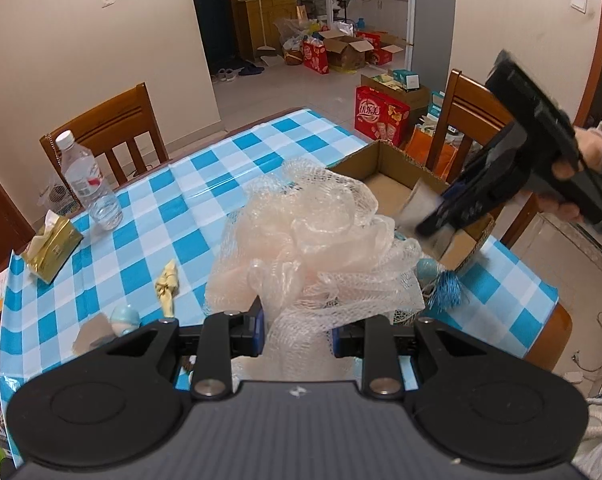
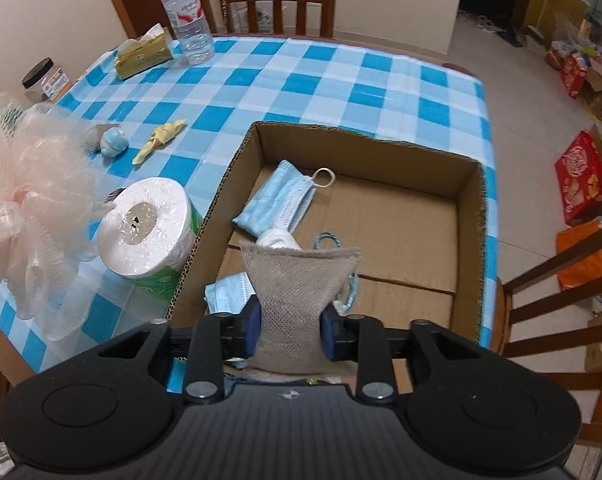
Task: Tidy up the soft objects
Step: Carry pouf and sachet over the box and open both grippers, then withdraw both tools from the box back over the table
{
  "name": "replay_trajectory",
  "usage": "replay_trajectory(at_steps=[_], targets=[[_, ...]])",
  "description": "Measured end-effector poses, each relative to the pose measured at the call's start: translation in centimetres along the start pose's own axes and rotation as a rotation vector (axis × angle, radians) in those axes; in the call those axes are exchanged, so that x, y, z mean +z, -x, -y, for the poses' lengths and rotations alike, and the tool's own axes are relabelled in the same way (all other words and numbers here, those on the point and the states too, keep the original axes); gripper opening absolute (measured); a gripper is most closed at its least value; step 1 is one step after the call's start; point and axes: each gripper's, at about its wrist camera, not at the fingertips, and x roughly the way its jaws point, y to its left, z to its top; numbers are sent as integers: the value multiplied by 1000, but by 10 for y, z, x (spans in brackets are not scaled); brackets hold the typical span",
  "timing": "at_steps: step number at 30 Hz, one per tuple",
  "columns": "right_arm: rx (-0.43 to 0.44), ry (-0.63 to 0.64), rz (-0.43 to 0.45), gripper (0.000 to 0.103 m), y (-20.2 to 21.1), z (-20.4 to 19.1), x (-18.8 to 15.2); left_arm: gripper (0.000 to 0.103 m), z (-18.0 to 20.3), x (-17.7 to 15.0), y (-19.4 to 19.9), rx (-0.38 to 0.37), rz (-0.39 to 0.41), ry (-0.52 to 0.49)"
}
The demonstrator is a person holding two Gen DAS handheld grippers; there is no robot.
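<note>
My left gripper (image 1: 297, 334) is shut on a pale pink mesh bath pouf (image 1: 313, 240), held above the checked table; the pouf also shows at the left of the right wrist view (image 2: 33, 200). My right gripper (image 2: 289, 330) is shut on a grey mesh sponge pad (image 2: 297, 292) and holds it over the near end of the open cardboard box (image 2: 467, 216). In the left wrist view the right gripper (image 1: 433, 220) hangs over the box (image 1: 381, 160). Blue face masks (image 2: 277, 200) and a blue cord (image 2: 333, 240) lie inside the box.
On the blue checked tablecloth (image 2: 341, 80) stand a wrapped toilet roll (image 2: 149, 228), a water bottle (image 2: 187, 16), a gold tissue pack (image 2: 143, 54), a yellow knotted cloth (image 2: 159, 138), a small light-blue toy (image 2: 115, 142) and a jar (image 2: 47, 80). Wooden chairs (image 1: 113, 128) surround the table.
</note>
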Motion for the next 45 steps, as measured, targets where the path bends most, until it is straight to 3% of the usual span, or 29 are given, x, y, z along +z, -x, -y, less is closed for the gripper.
replay_trajectory(at_steps=[1, 4, 11, 22, 34, 35, 37, 41, 43, 45], targets=[[16, 6, -5, 59, -3, 0, 0, 27, 2, 3, -2, 2, -1, -2], [21, 27, -2, 72, -8, -1, -2, 27, 9, 13, -10, 8, -1, -13], [21, -10, 40, 88, 4, 15, -18, 27, 22, 41, -32, -18, 3, -42], [-52, -43, 149, 97, 26, 22, -58, 27, 53, 105, -89, -99, 39, -105], [-78, -146, 185, 97, 34, 40, -82, 28, 98, 149, -164, -183, 9, -147], [-82, -151, 184, 97, 34, 41, -83, 29, 100, 150, -168, -182, 8, -150], [-84, -166, 184, 97, 34, 44, -86, 56, 103, 152, -179, -177, 7, -152], [-86, -191, 179, 97, 32, 47, -90, 69, 107, 155, -194, -130, 22, -146], [-91, -195, 178, 97, 32, 46, -92, 82, 107, 155, -196, -135, 15, -136], [-93, -199, 179, 98, 32, 45, -93, 83, 105, 154, -194, -135, 14, -131]])
